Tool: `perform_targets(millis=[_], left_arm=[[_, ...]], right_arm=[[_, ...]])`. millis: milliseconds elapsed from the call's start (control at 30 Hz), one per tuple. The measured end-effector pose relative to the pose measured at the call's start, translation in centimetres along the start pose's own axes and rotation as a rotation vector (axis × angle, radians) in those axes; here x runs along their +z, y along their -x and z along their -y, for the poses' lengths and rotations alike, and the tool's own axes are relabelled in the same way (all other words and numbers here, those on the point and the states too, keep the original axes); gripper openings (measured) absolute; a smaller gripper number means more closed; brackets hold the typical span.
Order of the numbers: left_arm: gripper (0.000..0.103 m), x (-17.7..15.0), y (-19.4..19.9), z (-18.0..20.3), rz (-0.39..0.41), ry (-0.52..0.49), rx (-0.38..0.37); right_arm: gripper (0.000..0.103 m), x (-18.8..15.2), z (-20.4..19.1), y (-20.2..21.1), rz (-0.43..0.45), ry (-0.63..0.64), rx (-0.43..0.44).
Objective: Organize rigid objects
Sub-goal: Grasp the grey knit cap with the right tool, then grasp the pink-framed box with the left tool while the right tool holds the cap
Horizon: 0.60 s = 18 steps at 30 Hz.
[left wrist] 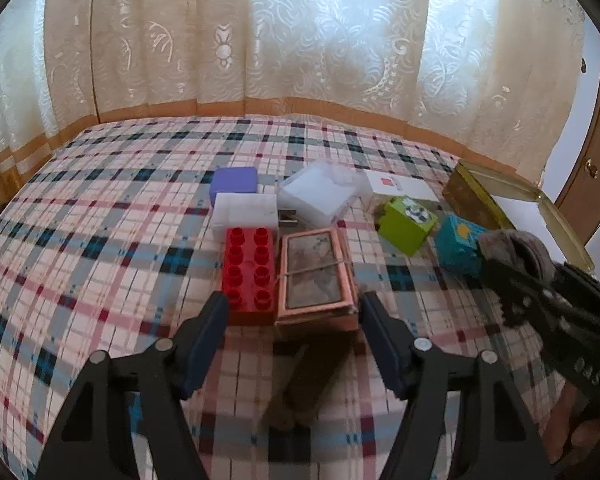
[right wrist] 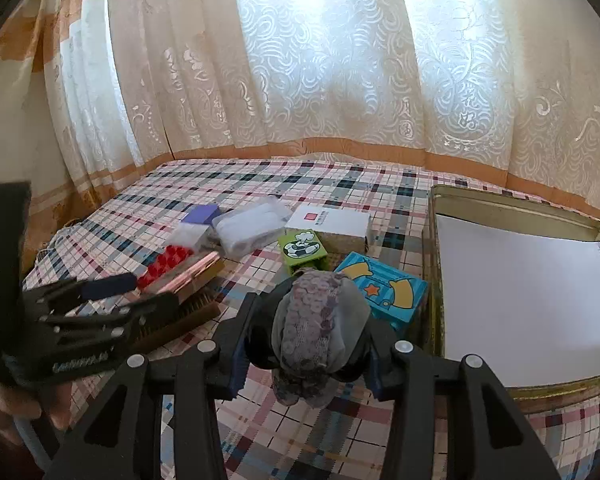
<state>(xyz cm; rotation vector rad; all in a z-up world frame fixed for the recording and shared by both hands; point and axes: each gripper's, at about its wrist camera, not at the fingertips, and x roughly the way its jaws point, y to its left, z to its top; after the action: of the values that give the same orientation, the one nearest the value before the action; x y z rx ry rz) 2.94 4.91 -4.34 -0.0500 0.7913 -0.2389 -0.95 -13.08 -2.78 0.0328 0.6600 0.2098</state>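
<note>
My left gripper [left wrist: 294, 312] is open and empty, its fingers on either side of the near end of a copper-framed box [left wrist: 314, 276] that lies beside a red toy brick [left wrist: 248, 270]. A brown brush-like block [left wrist: 300, 384] lies under it. My right gripper [right wrist: 306, 338] is shut on a grey sequined fabric bundle [right wrist: 314, 320], held above the checked cloth, left of the open gold tin [right wrist: 436, 264]. The green box [right wrist: 302, 250] and the blue box [right wrist: 384, 290] lie just beyond the bundle. The right gripper also shows at the right of the left wrist view [left wrist: 500, 260].
A purple box [left wrist: 234, 182], a white box [left wrist: 246, 210], a clear plastic case [left wrist: 320, 194] and a flat white box [left wrist: 400, 188] lie further back. The tin [left wrist: 480, 196] holds white paper. Curtains hang along the far edge of the bed.
</note>
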Motion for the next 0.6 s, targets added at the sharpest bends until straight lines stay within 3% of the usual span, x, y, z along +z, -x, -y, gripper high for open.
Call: perform_targets(millis=[167,267,467,533,600], left_arm=[[0.070,0.7,0.1,-1.1,-0.003,0.039,-0.020],[0.084,1.4,-0.1,-1.8,0.002,0.043,0.025],[0.083,2.4,0.2,-4.3,0.025,0.114,0.035],[0.080,2.6,0.5,-4.3,0.033,0.112,0.053],[0.073,2.3,1.3,-3.4,0.051,0.081,0.013]], right_arm=[[0.048,-0.1,-0.1,-0.4,-0.018,-0.006,0.005],[0.048,-0.2,-0.1,-0.2,-0.012,-0.007,0.009],[0.048,-0.1,0.0,0.2,0.006,-0.007,0.012],[0.048,-0.1,0.0,0.2,0.010,-0.004,0.012],[0.048,-0.1,-0.1,0.2,0.011,0.000,0.009]])
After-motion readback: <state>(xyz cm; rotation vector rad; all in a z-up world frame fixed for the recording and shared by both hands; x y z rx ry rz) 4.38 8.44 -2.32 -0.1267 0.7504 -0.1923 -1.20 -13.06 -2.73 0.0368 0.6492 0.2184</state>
